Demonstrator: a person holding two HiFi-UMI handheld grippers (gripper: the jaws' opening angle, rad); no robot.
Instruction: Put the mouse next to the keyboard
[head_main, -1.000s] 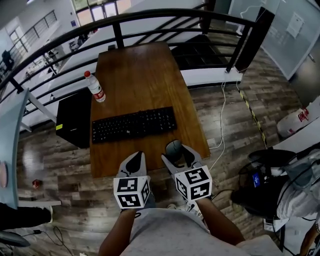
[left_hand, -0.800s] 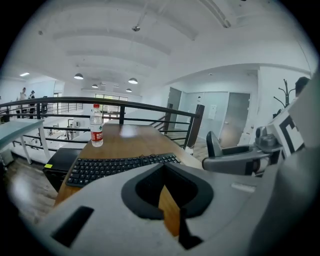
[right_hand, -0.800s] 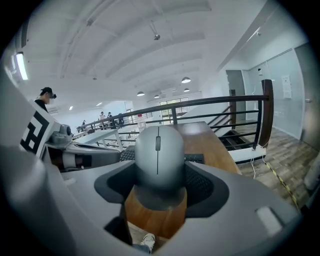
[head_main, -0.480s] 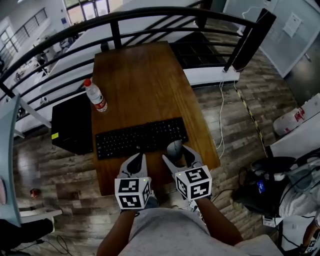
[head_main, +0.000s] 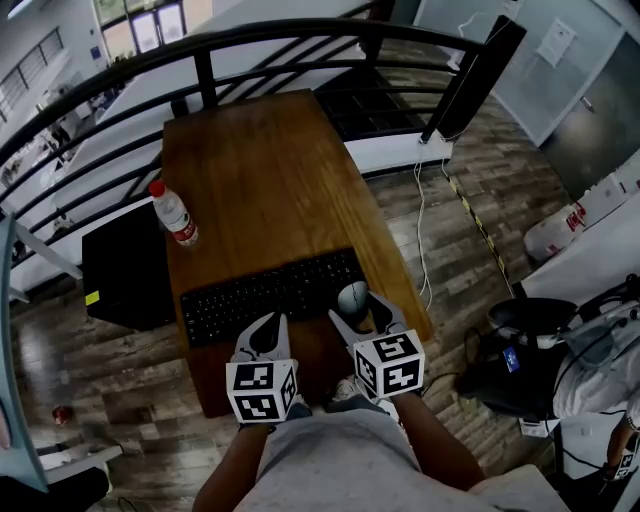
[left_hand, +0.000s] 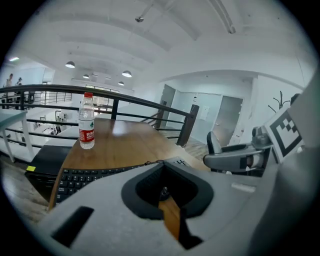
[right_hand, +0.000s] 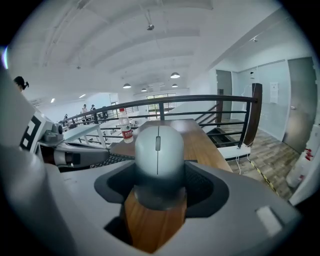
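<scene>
The left gripper (head_main: 266, 325) and the right gripper (head_main: 356, 308) are held side by side, low in front of the body, and point forward. The left jaws are together with nothing between them. The right jaws clasp the mouse (right_hand: 159, 150) from both sides.

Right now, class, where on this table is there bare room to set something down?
Bare: the far half of the table, beyond the keyboard and right of the bottle. Crowded: the near edge, with keyboard, mouse, left gripper and right gripper.
</scene>
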